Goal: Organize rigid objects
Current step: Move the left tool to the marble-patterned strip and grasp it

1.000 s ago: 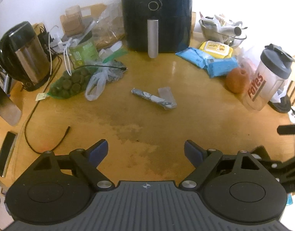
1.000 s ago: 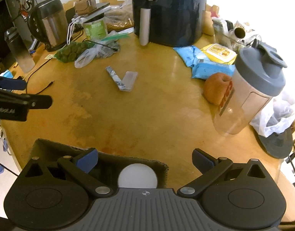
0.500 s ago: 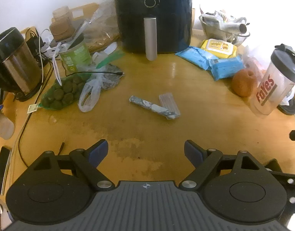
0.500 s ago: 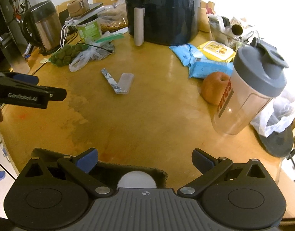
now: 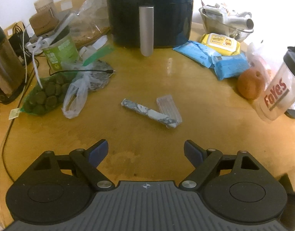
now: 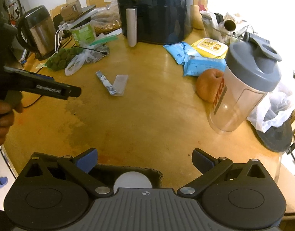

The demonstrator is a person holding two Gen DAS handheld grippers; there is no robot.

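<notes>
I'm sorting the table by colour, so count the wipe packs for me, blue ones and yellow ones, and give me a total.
Blue wipe packs: 2, the flatter far pack and the nearer pack by the orange fruit.
Yellow wipe packs: 1, the yellow pack behind the blue ones.
Total: 3

The left gripper (image 5: 146, 152) is matte black plastic: two round disc housings, angled linkage arms with silver pivot screws, blue finger pads (image 5: 98, 152), and a grey ribbed centre plate bearing a small crosshair mark. The right gripper (image 6: 145, 158) looks identical. Seen sideways, the left finger carries white lettering, too blurred to read.
</notes>
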